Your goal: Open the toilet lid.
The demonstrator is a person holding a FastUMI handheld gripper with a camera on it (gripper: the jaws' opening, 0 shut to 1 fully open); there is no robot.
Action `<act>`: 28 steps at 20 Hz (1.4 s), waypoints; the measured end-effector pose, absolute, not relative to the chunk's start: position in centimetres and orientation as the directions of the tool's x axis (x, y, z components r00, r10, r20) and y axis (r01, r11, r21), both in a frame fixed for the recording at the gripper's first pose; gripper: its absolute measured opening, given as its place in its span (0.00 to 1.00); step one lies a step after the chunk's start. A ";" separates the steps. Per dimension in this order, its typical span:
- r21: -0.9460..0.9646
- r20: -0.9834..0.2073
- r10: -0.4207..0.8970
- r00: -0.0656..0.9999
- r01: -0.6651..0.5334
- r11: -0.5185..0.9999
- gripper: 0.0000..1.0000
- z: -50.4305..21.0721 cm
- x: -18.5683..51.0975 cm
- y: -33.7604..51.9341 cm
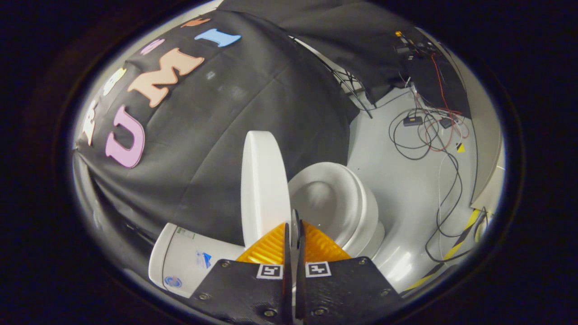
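Note:
The white toilet lid (264, 189) stands raised on edge, away from the seat and bowl (332, 203), which lie uncovered beside it. The tank (185, 262), white with small stickers, sits behind the lid's lower end. My gripper (294, 225) is at the lid's rim on the bowl side. Its orange fingers (271, 248) are drawn almost together, and a thin pale sliver of the rim is pinched between them. The fingers hide the lid's hinge end.
Black cloth hangs behind the toilet. The grey floor (406, 189) beyond the bowl carries loose black and red cables (429, 135) and small boxes. A yellow-and-black striped tape (460, 239) marks the floor's edge.

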State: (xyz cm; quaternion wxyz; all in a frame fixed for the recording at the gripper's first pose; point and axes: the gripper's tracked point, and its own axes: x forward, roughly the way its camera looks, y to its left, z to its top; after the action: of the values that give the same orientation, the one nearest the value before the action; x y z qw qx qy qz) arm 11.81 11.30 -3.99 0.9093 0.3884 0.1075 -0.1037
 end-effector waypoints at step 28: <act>0.419 -0.169 -0.148 0.974 0.207 0.884 0.04 3.3 9.5 20.1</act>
State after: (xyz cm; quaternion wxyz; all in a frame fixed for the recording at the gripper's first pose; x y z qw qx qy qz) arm 9.46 20.13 3.31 0.9684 0.2224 0.0665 -0.0915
